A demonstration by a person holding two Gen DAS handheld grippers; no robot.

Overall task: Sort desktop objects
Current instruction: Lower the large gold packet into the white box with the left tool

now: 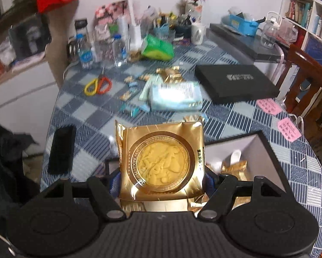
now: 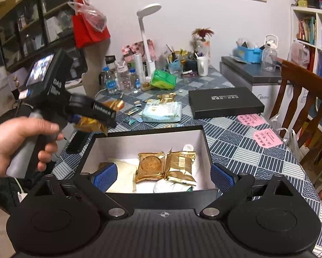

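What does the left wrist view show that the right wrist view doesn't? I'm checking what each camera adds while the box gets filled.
Only the left wrist view shows the scissors and the face of the gold mooncake packet gripped by the left gripper. Only the right wrist view shows the hand, the two gold packets lying in the box, and the open, empty right gripper. Both show the open box, black lid, pink notes and green pack.

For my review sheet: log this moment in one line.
left gripper: shut on mooncake packet | right gripper: open | box: two packets inside
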